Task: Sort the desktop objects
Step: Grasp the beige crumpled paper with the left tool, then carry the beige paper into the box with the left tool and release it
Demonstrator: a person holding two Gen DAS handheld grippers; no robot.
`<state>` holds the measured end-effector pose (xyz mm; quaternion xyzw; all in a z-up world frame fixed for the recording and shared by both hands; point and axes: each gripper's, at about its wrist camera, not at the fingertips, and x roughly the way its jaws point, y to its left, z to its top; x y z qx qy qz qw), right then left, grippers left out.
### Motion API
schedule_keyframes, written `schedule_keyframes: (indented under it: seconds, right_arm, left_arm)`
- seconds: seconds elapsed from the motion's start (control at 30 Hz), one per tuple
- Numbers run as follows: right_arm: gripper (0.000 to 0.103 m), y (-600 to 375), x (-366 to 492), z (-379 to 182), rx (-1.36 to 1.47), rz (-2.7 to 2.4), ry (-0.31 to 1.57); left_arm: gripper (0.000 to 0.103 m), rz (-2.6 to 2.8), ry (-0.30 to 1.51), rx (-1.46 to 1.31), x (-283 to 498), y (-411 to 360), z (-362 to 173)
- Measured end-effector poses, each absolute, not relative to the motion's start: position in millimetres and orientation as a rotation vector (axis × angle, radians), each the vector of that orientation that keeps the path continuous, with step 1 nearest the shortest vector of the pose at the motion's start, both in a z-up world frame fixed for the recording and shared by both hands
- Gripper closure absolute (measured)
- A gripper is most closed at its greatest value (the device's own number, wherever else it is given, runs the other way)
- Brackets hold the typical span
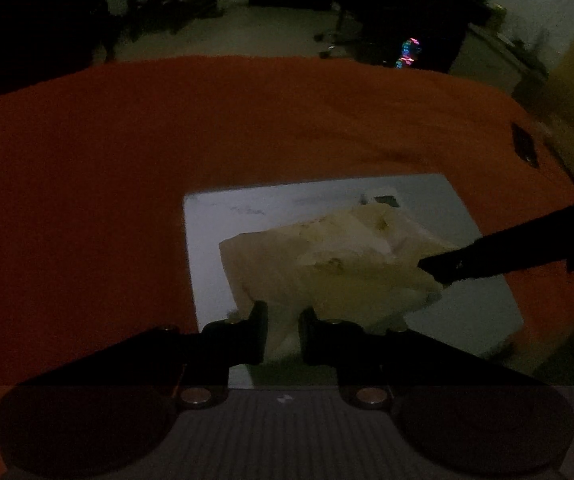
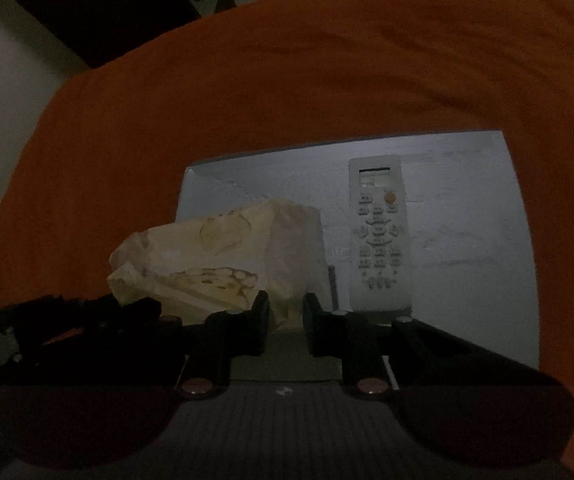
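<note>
In the dim left wrist view we see our left gripper (image 1: 283, 334) at the lower centre of the frame, its two black fingers drawn nearly together and pinching a corner of the pale crumpled plastic bag (image 1: 327, 264) that lies on the grey mat (image 1: 479, 304). The mat sits in the lower right of the frame on an orange cloth (image 1: 127, 160) that fills most of the picture. From the right edge our right gripper (image 1: 433, 270) reaches in, its dark tip pressed onto the bag's right side. In the right wrist view the right gripper (image 2: 285, 320) is at the lower centre, its fingers closed on a thin fold of the same bag (image 2: 223, 256), which bulges up to the left of centre with faint printed shapes on its side. The left gripper (image 2: 143, 306) shows as a dark form at the lower left, touching the bag's near left corner. Just to the right of the bag, on the mat (image 2: 467, 240), lies a white remote control (image 2: 379, 236), lengthwise up the frame, with a small screen at its far end and an orange button below it. A small dark object (image 1: 524, 145) rests on the cloth at the far right of the left view; we cannot tell what it is.
</note>
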<state>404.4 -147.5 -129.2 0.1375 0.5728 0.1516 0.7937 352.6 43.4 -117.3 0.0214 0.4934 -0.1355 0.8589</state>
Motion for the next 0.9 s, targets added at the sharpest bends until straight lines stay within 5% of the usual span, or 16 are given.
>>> schedule_keyframes:
  seconds: [0.53, 0.9]
  right_arm:
    - [0.084, -196.6, 295.4, -53.0, 0.277, 0.427, 1.162]
    - [0.084, -213.1, 222.0, -101.7, 0.317, 0.420, 1.299]
  left_arm:
    - [0.090, -0.476, 1.001, 0.139, 231.6, 13.7, -25.2]
    - [0.090, -0.549, 1.148, 0.174, 180.1, -14.2, -79.9]
